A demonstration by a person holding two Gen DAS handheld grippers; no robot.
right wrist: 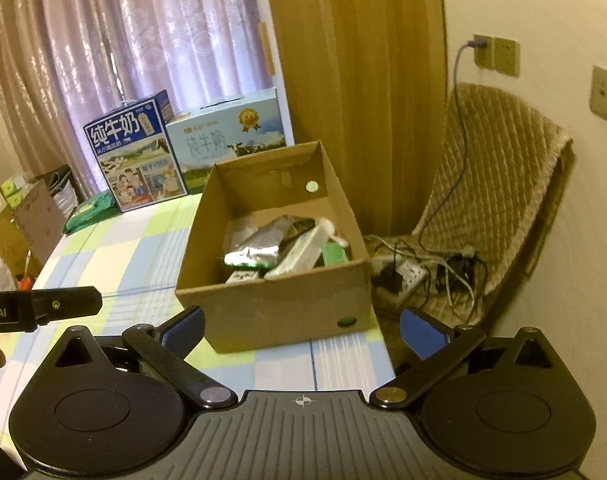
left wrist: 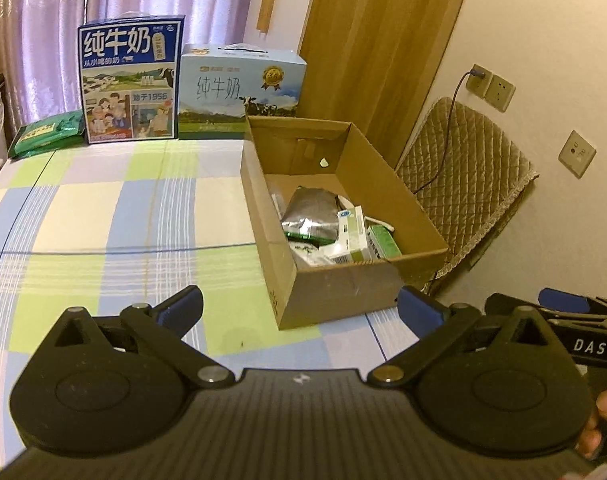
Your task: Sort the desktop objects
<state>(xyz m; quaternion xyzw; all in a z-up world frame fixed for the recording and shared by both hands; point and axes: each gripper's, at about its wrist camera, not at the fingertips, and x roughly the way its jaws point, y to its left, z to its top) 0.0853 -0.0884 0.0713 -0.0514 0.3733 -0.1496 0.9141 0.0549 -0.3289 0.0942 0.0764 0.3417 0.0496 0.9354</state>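
Checked cloth in pale green, blue and cream covers the worktop (left wrist: 103,208), with lilac curtains and a wooden door behind it. Toward the right edge stands an open cardboard box (left wrist: 335,292), and the sorting looks largely done: inside it lie a silver foil pouch (left wrist: 311,210), a white-and-green carton (left wrist: 351,238), a green packet (left wrist: 385,242) and a few smaller items too jumbled to tell apart. No loose object shows on the cloth in front of the box. At the far edge stand two milk cases, a dark blue one (left wrist: 131,80) and a light blue one (left wrist: 239,88), with a green bag (left wrist: 47,132) lying just beside the dark one; whether these count as things to sort I cannot tell. If they do, the bag looks the likeliest remaining piece.

Both tools hover near the box's front corner. The left gripper (left wrist: 299,312) has its fingers spread wide and holds nothing; the right gripper (right wrist: 301,326) is likewise spread and empty.
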